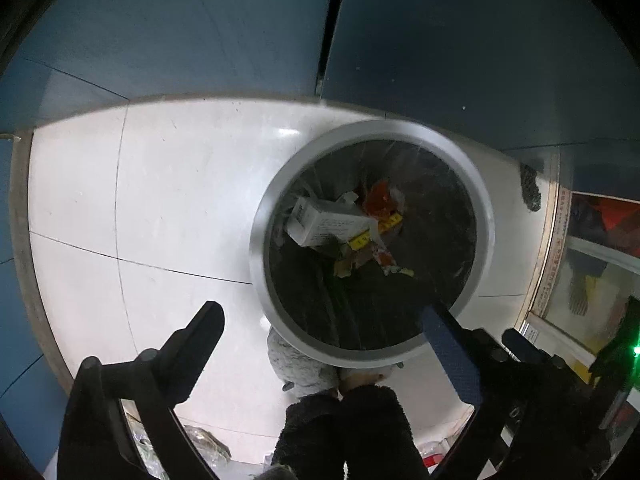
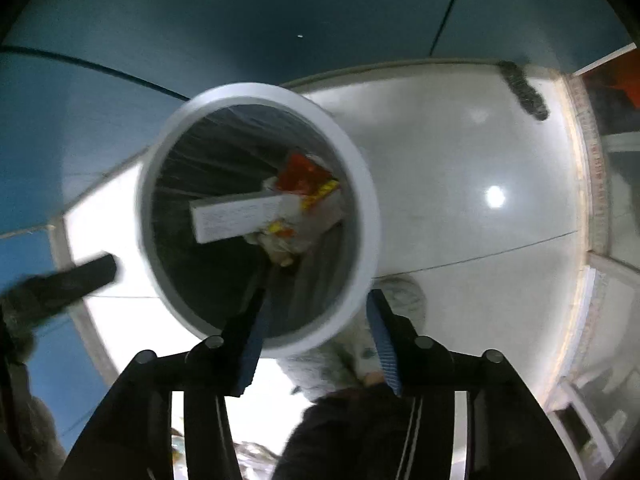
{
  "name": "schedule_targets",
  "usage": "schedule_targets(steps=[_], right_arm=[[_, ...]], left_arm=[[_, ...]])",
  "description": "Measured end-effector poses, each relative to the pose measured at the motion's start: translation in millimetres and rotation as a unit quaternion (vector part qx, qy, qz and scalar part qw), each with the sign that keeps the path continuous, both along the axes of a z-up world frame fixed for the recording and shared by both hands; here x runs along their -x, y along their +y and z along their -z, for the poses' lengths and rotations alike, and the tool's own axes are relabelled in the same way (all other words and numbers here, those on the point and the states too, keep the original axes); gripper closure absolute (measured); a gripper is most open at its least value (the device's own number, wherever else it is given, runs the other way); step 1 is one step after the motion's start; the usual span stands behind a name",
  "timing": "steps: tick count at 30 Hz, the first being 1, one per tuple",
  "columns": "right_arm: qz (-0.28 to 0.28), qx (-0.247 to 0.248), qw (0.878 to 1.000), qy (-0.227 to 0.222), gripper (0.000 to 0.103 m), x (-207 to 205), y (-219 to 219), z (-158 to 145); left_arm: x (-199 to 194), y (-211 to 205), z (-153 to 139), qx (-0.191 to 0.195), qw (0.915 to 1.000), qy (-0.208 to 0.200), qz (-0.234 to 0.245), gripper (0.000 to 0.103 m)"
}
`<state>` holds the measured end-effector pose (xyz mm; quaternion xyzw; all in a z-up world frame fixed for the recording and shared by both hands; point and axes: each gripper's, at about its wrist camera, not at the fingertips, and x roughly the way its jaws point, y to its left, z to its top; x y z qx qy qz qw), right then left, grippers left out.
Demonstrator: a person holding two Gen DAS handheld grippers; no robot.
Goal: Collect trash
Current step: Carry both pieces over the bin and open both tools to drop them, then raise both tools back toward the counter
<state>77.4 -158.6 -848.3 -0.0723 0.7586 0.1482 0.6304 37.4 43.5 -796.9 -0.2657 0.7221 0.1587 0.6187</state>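
Observation:
A round bin with a pale grey rim (image 1: pixel 258 240) (image 2: pixel 366 208) and a dark liner stands on the white floor. At its bottom lie a white carton (image 1: pixel 324 220) (image 2: pixel 236 214), a red wrapper (image 1: pixel 380 198) (image 2: pixel 300 174) and yellow scraps. My left gripper (image 1: pixel 320 310) points down over the bin's near edge, open wide and holding nothing; one finger hangs over the floor, and the blue-padded one reaches over the rim. My right gripper (image 2: pixel 316 294) hangs open over the near rim, with nothing between its blue pads. The left gripper's finger (image 2: pixel 92 276) shows blurred beside the bin.
Blue wall panels (image 1: pixel 180 40) close in behind the bin and at the left. White floor tiles (image 1: pixel 160 200) lie to the left. A dark rough object (image 1: pixel 530 188) lies by the right threshold. The person's grey fuzzy slipper (image 1: pixel 296 368) and dark fleecy leg (image 1: pixel 352 432) stand against the bin's near side.

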Motion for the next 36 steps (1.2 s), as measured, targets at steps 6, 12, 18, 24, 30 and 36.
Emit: schedule_targets(steps=[6,12,18,24,30,36], right_arm=[[-0.025,0.024,0.999,-0.015,0.002,-4,-4,-13],[-0.029,0.030,0.999,-0.033,0.002,-11,2,-28],[-0.036,0.030,0.998,-0.046,0.002,-8,8,-47],[-0.039,0.022,0.997,-0.062,0.002,0,11,-77],[-0.040,0.013,0.996,-0.074,0.002,10,6,-132],[-0.045,0.006,0.995,-0.092,0.002,22,-6,-225]], left_arm=[[-3,-1,-17,-0.036,0.9991,-0.009,0.019,0.001],[3,-1,-32,-0.073,0.9967,-0.009,0.033,0.001],[11,-3,-54,-0.091,0.9951,-0.015,0.036,0.001],[23,-7,-79,-0.100,0.9942,-0.019,0.033,0.001],[37,-15,-140,-0.103,0.9936,-0.025,0.037,0.001],[50,-19,-225,-0.116,0.9911,-0.043,0.049,0.001]])
